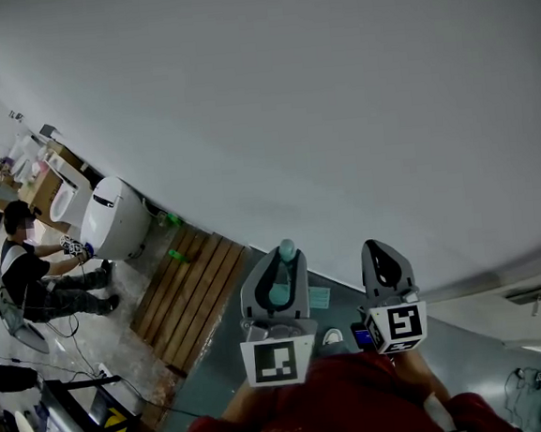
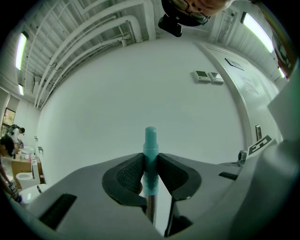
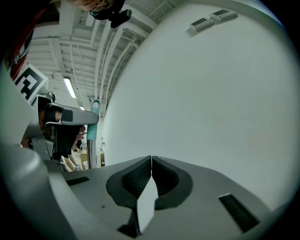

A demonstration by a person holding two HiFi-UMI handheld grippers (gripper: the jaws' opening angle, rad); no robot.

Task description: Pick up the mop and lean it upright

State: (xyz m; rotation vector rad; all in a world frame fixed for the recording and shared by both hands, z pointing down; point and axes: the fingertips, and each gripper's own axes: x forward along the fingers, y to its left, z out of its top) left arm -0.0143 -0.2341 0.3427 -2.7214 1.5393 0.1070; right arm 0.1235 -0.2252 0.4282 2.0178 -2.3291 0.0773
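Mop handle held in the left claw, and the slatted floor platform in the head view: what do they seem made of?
Mop handle: the teal end looks like matte plastic, uniform in colour and dull; the shaft below looks like polished metal, silvery with reflections. Platform: probably wood, brown parallel planks with gaps.

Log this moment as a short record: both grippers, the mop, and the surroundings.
left gripper: shut on the mop handle, just below its teal cap
mop handle: upright, metal shaft running down below the jaws; lower end out of view
right gripper: shut, nothing between the jaws
ahead: plain white wall
floor, left: wooden slat platform, white toilet, crouching person
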